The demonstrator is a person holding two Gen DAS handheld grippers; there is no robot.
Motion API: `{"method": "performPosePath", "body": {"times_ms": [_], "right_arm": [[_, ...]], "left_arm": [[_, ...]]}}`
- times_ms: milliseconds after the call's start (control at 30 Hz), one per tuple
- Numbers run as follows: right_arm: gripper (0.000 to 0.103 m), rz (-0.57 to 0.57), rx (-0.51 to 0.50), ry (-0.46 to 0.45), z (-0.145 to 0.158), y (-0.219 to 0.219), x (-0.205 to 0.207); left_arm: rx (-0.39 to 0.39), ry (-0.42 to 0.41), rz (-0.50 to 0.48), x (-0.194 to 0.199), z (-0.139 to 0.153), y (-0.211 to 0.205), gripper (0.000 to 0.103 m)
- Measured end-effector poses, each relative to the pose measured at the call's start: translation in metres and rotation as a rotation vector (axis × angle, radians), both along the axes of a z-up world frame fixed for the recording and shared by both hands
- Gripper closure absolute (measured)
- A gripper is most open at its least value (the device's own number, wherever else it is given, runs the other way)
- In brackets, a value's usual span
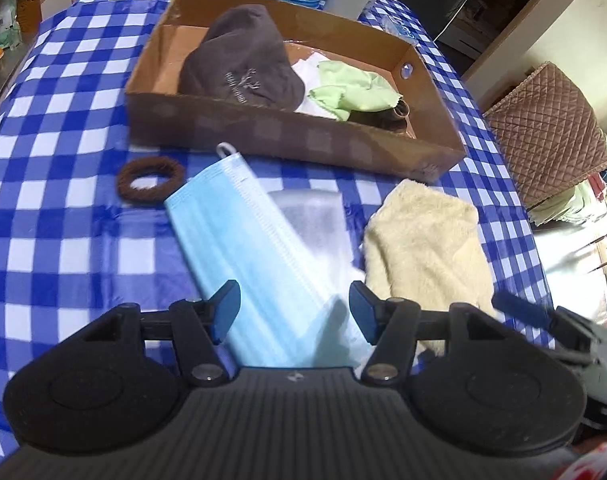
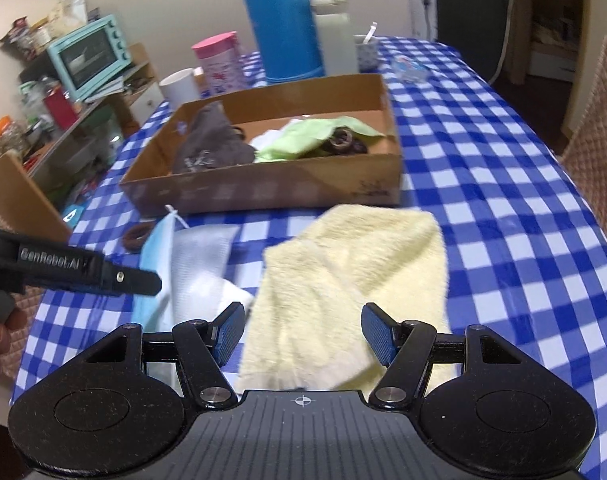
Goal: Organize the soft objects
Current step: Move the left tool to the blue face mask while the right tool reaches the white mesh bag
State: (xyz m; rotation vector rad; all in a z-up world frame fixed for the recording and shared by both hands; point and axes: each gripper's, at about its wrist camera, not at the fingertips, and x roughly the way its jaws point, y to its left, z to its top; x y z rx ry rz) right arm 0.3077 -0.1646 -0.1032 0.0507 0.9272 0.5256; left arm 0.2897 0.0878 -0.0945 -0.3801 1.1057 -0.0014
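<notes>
Scrunchie (image 1: 150, 179), brown, lies farthest left on the checked surface (image 1: 63, 120), just before the cardboard box (image 1: 287, 144). Next over, the blue mask (image 1: 239, 232) stretches from the box's front toward the left claw (image 1: 294, 312), spread wide above it, nothing pinched. Right of the mask, the cream towel (image 2: 343, 280) lies under the right claw (image 2: 303, 336), spread too.

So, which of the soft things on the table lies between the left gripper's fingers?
The blue face mask: it runs between the open left gripper. The cream towel and brown hair tie lie off to the sides.
</notes>
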Motion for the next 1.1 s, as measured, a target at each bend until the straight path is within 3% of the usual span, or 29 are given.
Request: {"method": "performPosePath", "body": {"times_ms": [200,433,733,1100], "right_arm": [[0.037,-0.030,0.004,0.022,-0.005,-0.013,0.002],[0.037,-0.022,0.024,0.013,-0.005,-0.014,0.005],[0.037,0.081,0.072,-0.004,0.001,0.018,0.005],[0.037,0.266,0.107,0.033,-0.006,0.070,-0.008]], "left_arm": [[0.089,0.057,-0.005,0.010,-0.012,-0.012,0.045],[0.131,0.058,0.051,-0.020,-0.013,0.021,0.046],[0.142,0.028,0.122,-0.052,-0.016,0.062,0.050],[0.175,0.060,0.182,-0.084,-0.021,0.088,0.050]]}}
